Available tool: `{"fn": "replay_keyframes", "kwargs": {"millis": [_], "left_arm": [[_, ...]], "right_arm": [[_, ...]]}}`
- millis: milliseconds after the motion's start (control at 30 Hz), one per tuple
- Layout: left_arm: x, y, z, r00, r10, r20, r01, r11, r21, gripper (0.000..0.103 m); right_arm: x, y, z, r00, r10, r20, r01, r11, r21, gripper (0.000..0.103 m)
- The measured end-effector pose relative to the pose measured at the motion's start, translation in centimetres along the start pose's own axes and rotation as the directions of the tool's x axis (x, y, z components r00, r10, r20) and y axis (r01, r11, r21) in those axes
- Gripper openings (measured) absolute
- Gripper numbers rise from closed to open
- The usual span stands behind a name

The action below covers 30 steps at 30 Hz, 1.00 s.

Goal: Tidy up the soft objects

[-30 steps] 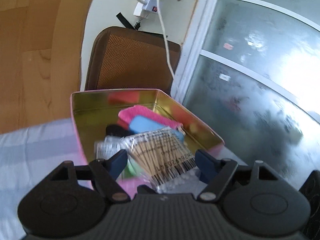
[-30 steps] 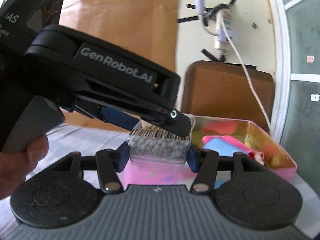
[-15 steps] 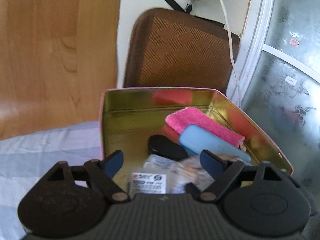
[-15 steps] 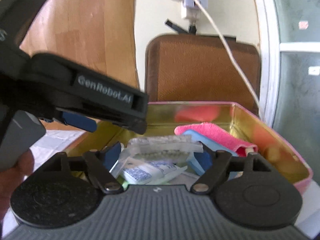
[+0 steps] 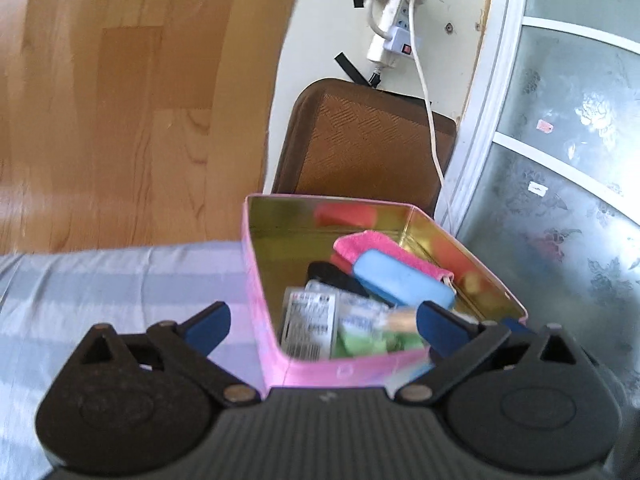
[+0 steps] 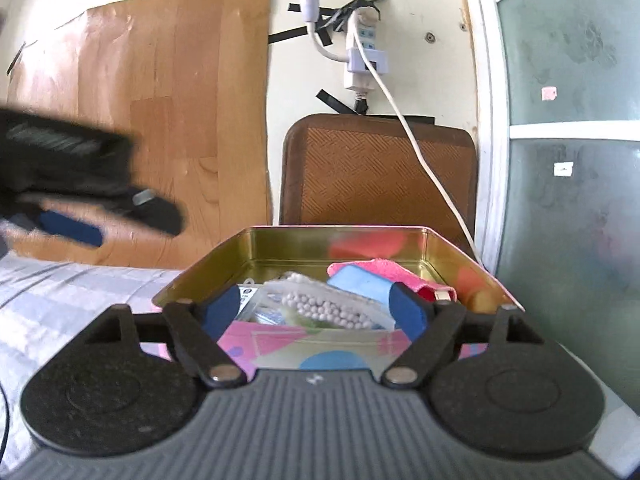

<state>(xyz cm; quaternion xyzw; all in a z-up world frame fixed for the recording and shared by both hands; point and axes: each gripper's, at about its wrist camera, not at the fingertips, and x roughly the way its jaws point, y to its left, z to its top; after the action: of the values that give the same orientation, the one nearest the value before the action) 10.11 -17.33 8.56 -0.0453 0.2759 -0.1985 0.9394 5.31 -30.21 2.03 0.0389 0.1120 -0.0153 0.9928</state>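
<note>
A pink tin box (image 5: 256,280) with a gold inside stands on the striped bedsheet. It also shows in the right wrist view (image 6: 460,252). In it lie a pink cloth (image 5: 384,250), a blue pad (image 5: 400,280), a black item (image 5: 332,274), small packets (image 5: 308,320) and a clear bag of cotton swabs (image 6: 324,306). My left gripper (image 5: 322,324) is open and empty, pulled back above the box's near edge. My right gripper (image 6: 316,312) is open and empty, its blue pads either side of the swab bag's end, just behind the box's near wall.
A brown cushioned chair back (image 6: 376,168) stands behind the box. A white cable (image 6: 424,168) hangs from a taped power strip (image 6: 360,52). A frosted glass door (image 6: 568,200) is at the right, a wood panel (image 5: 140,100) at the left. The left gripper's body shows blurred (image 6: 80,184).
Both grippers let go of the cotton swab bag, which now lies in the box. Both grippers pulled back; the left one moved away to the left.
</note>
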Motion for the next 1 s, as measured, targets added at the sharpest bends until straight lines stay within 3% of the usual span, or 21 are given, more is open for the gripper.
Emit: {"fn": "replay_keyframes", "kwargs": {"millis": [133, 233, 300, 367, 500, 600, 667, 833, 1000], "left_arm": [[-1.5, 1.0, -1.3, 0.999, 0.031, 0.008, -0.031, 1.0, 0.001, 0.102], [-2.1, 1.9, -2.1, 1.0, 0.03, 0.001, -0.03, 1.0, -0.009, 0.102], [-2.3, 2.2, -2.7, 0.999, 0.038, 0.0, -0.038, 0.999, -0.004, 0.102], [-2.1, 2.3, -3.0, 0.999, 0.046, -0.009, -0.046, 0.999, -0.002, 0.102], [-1.8, 2.6, -3.3, 0.998, 0.053, -0.027, -0.053, 0.998, -0.015, 0.102], [-2.0, 2.9, -3.3, 0.998, 0.062, -0.025, -0.063, 0.998, -0.022, 0.102], [-2.3, 3.0, -3.3, 0.998, 0.067, -0.019, -0.067, 0.998, -0.021, 0.102], [-2.9, 2.7, -3.5, 0.997, 0.078, 0.001, -0.078, 0.997, 0.02, 0.103], [-2.6, 1.4, -4.1, 0.999, 0.037, -0.021, -0.036, 0.999, 0.031, 0.103]], "right_arm": [[-0.4, -0.3, -0.4, 0.997, -0.062, -0.035, 0.063, 0.998, 0.0, 0.063], [-0.9, -0.3, -0.9, 0.998, -0.059, -0.027, 0.059, 0.998, 0.0, 0.046], [-0.3, -0.2, -0.9, 0.998, -0.053, -0.043, 0.053, 0.998, -0.02, 0.024], [1.8, 0.1, -0.3, 0.993, -0.067, -0.1, 0.062, 0.997, -0.044, 0.018], [9.0, 0.3, 2.3, 0.972, -0.041, -0.232, 0.027, 0.997, -0.066, 0.016], [14.8, 0.6, 4.1, 0.936, -0.061, -0.346, 0.018, 0.992, -0.126, 0.016], [15.7, 0.2, 4.9, 0.934, -0.088, -0.347, 0.043, 0.99, -0.135, 0.017], [9.1, -1.5, 5.2, 0.979, -0.001, -0.206, 0.0, 1.0, -0.002, 0.022], [1.0, -2.3, 1.8, 0.989, 0.033, -0.142, -0.018, 0.994, 0.106, 0.024]]}}
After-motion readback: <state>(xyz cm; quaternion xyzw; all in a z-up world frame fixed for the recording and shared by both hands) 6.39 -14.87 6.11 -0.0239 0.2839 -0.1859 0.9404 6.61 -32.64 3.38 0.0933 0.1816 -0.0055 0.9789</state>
